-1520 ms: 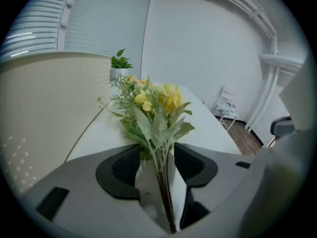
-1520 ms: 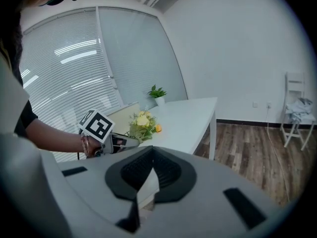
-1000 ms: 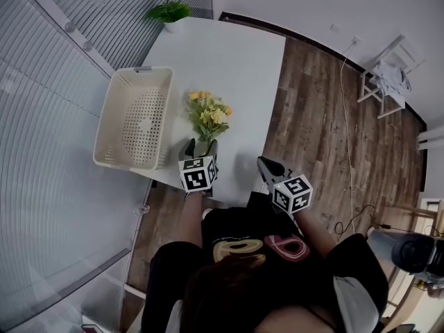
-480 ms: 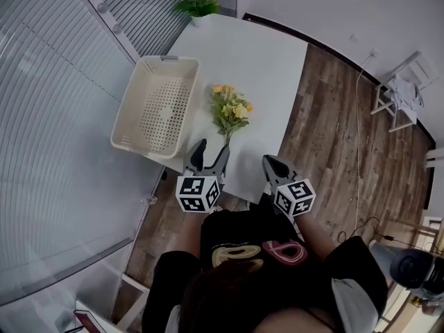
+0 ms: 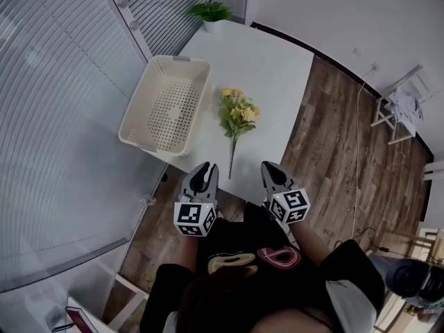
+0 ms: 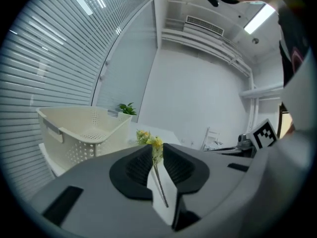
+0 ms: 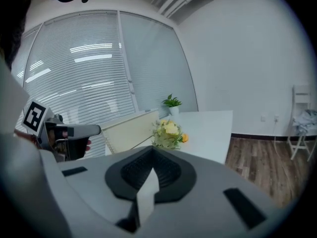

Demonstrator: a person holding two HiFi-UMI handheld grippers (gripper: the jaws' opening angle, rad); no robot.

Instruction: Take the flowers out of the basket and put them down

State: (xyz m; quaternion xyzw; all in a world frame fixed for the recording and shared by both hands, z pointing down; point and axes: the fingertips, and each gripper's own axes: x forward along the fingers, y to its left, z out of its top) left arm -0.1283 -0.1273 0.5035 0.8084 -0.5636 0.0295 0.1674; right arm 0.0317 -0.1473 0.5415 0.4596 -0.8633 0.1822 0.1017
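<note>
The bunch of yellow flowers lies flat on the white table, its thin stem pointing toward me. To its left stands the cream perforated basket, with nothing in it. My left gripper hovers at the table's near edge, just short of the stem end; its jaws are closing to a narrow gap with nothing between them. Through that gap, the left gripper view shows the flowers ahead and the basket to the left. My right gripper hangs past the near edge, shut and holding nothing, with the flowers in front of it.
A small potted plant stands at the table's far corner. Slatted blinds run along the left side. Wooden floor lies to the right, where a white chair stands.
The left gripper has drawn back from the stem toward the table's near edge, and its wide jaws have narrowed. The flowers stay lying on the table.
</note>
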